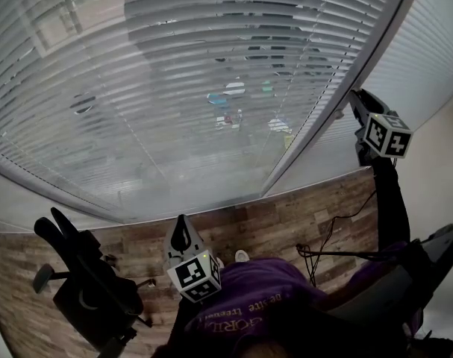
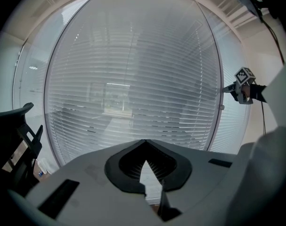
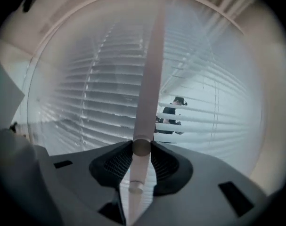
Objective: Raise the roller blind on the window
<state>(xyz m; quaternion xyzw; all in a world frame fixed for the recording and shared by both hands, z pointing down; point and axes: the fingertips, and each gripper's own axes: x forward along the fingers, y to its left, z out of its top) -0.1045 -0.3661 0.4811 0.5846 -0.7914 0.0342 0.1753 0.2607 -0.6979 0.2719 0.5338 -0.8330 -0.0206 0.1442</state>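
Blind [image 1: 174, 88]: white slats, a fine horizontal stripe pattern.
Tilt wand [image 3: 152, 69]: pale pinkish-white, translucent.
Left gripper [image 2: 145, 141], right gripper [image 3: 142, 147]: grey shells, black pads with a fine mesh pattern.
Marker cubes [image 1: 195, 276]: white faces with black square patterns.
Floor [image 1: 301, 218]: mixed brown and grey wood-plank pattern.
Office chair [image 1: 84, 293]: black.
Person's top [image 1: 263, 297]: purple with yellowish lettering.

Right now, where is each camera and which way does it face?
Head view: on the person's head, looking down at the blind; shows left gripper, right gripper, purple shirt.
Left gripper view: on that gripper, facing the blind over shut, empty jaws.
Right gripper view: on that gripper, facing the blind along the gripped wand.
Both head and left gripper views show the right gripper.
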